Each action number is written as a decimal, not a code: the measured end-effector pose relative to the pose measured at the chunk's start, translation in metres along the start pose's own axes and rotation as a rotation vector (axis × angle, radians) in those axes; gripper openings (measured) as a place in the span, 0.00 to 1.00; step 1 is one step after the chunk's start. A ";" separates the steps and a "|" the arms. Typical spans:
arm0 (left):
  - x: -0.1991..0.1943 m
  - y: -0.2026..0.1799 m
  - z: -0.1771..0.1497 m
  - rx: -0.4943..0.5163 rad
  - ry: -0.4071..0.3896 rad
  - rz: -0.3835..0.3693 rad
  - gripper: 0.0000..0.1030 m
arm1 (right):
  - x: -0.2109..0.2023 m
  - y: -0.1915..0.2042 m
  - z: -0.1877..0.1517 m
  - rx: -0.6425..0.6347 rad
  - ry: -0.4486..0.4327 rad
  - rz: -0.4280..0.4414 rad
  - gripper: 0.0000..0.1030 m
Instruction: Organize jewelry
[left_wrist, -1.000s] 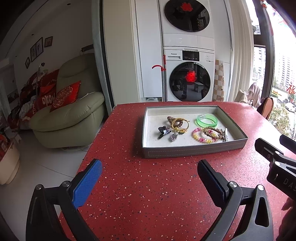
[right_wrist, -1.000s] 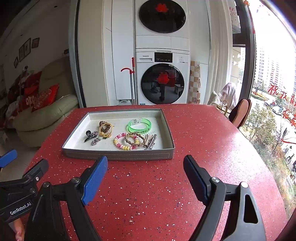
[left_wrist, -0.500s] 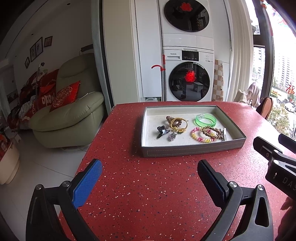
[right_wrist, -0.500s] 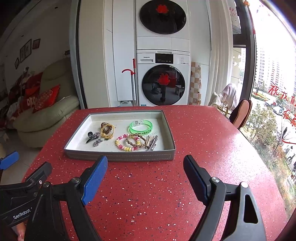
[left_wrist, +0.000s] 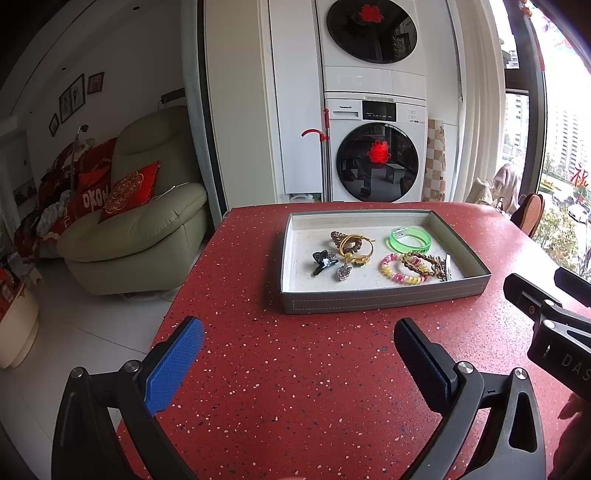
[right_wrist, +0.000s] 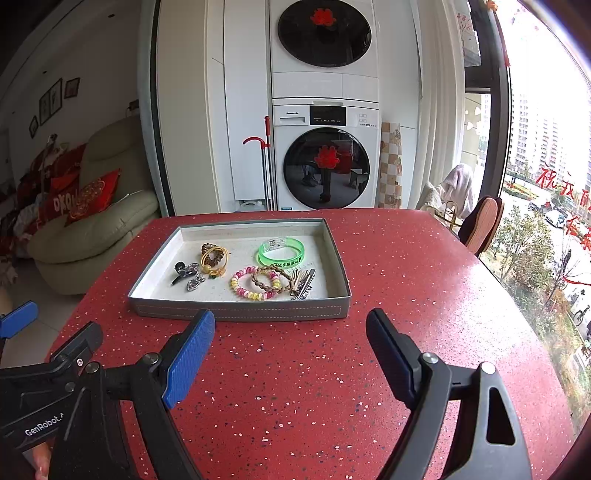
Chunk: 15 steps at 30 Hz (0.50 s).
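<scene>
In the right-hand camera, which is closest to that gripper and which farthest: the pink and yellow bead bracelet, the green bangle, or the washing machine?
From the right gripper:
1. Bead bracelet, near the tray's front.
2. Green bangle, further back in the tray.
3. Washing machine, against the far wall.

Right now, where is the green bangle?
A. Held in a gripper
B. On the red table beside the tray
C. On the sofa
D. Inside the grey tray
D: the green bangle lies on the floor of the grey tray, among the other jewelry.

right gripper jaws apart, near tray of jewelry
</scene>
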<state>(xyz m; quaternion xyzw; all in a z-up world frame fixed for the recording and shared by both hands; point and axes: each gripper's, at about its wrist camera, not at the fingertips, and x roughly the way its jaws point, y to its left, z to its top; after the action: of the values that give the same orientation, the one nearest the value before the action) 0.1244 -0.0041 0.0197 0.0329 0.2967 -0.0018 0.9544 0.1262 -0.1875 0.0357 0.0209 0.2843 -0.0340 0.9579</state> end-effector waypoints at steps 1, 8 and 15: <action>0.000 0.000 0.000 0.000 0.001 0.000 1.00 | 0.000 0.000 0.000 0.000 0.000 0.000 0.84; 0.001 0.000 0.000 0.000 0.004 0.001 1.00 | 0.000 0.000 0.000 0.000 0.000 0.000 0.84; 0.000 0.000 0.000 -0.001 0.004 0.002 1.00 | 0.000 0.000 0.000 0.000 0.001 0.001 0.84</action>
<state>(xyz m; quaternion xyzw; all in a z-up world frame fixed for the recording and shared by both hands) 0.1248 -0.0045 0.0196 0.0329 0.2987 -0.0007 0.9538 0.1261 -0.1872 0.0358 0.0211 0.2846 -0.0335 0.9578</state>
